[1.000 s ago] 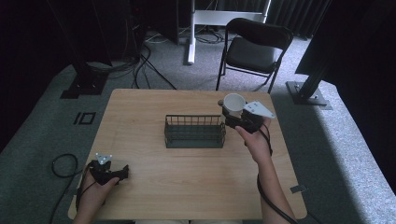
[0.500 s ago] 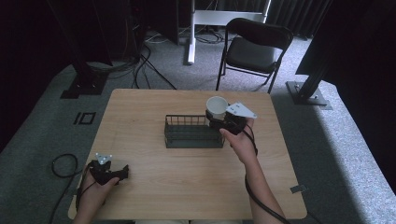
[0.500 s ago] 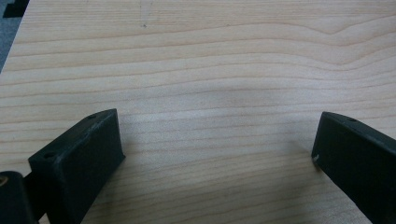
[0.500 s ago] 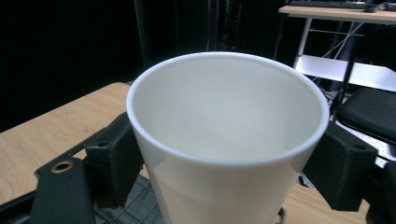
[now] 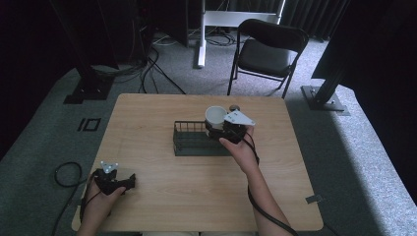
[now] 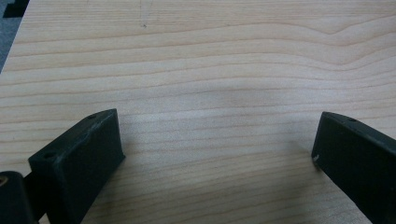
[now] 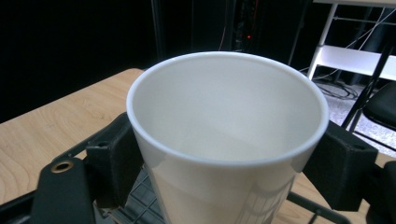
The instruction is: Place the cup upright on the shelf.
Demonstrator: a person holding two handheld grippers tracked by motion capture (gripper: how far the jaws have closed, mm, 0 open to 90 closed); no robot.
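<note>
Broadly, the wooden table (image 5: 162, 206) carries little: a dark wire basket (image 5: 193, 140) near its middle, and the person's two tools. Beyond its far edge stands a folding chair (image 5: 265, 51), well apart from the work.

The right gripper (image 5: 216, 129) hangs over the right end of the basket with its jaws closed on the sides of a white cup (image 5: 215, 117), which is upright, mouth up, and looks empty; in the right gripper view the cup (image 7: 224, 140) sits squarely between the two black jaws, with basket wire showing beneath it. The left gripper (image 5: 132, 182) rests low at the near left corner of the table, jaws spread wide and holding nothing; in its own view only bare wood grain lies between them.

The likely trouble is in the lowering. The cup is smooth and tapers downward, so a loose squeeze could let it slip or tilt. If it comes down off-centre, its base could catch the basket's rim or end wall, tipping the cup or shoving the light basket along the table, since the other gripper is too far away to steady it. Letting go too high could let the cup topple.

No brand, label or writing can be read on the cup, basket or grippers.
</note>
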